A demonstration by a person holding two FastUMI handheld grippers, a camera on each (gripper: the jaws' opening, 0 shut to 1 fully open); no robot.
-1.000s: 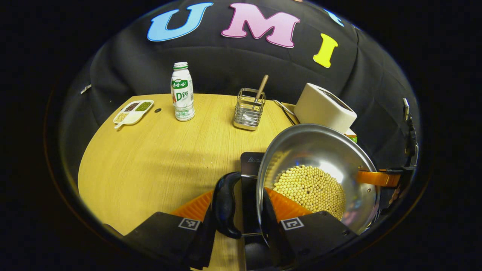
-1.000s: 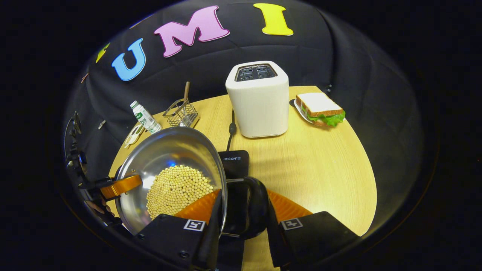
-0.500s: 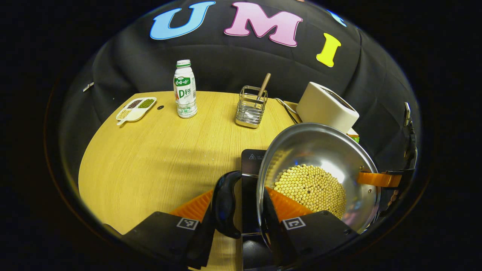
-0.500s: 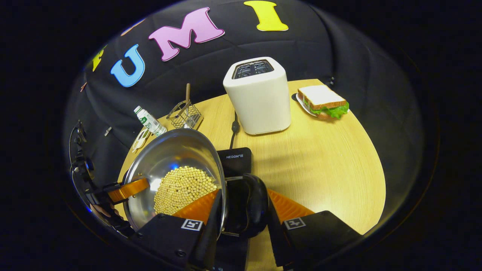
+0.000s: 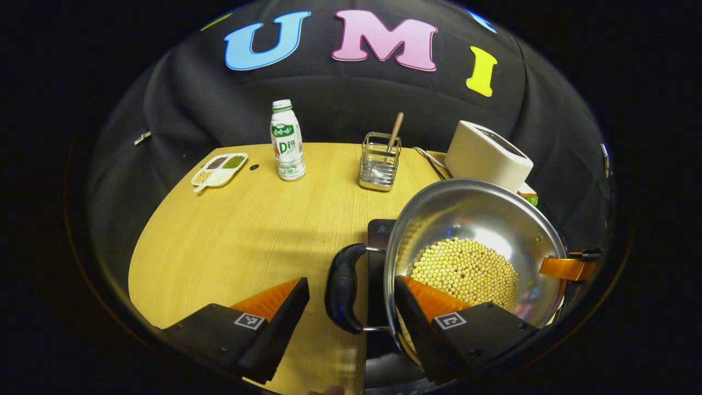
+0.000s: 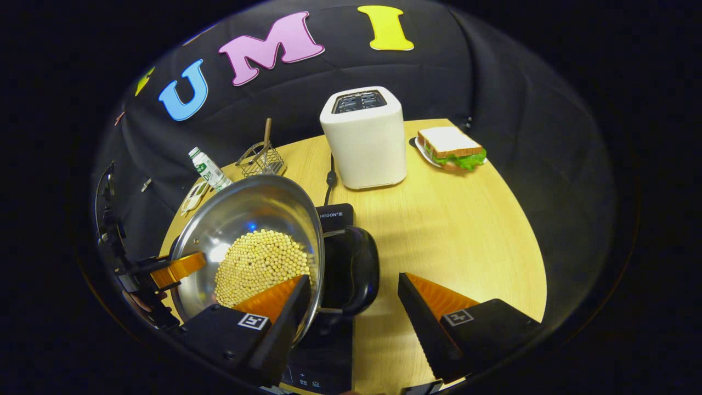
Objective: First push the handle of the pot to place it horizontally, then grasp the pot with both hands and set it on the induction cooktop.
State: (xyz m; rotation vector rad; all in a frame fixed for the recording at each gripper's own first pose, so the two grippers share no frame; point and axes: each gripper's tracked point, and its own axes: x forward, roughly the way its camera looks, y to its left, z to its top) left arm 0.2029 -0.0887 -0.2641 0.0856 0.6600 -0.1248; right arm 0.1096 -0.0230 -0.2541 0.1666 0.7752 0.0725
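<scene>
While the pot sits on the cooktop, both hand-held grippers are wide apart.

Pot: shiny metal, full of little yellow beans. It sits on the black induction cooktop, near the front of the table.

Pot handles: one black loop handle on one side, one black loop handle on the other side.

Left hand-held gripper: wide. One finger is inside the pot by the beans, the other is out past the handle. They do not squeeze it.

Right hand-held gripper: wide. One finger is over the beans, the other is out over the table. The handle is between them, not pinched.

Back of the table: a white toaster, a sandwich on a plate, a wire holder, a bottle and a snack tray.
</scene>
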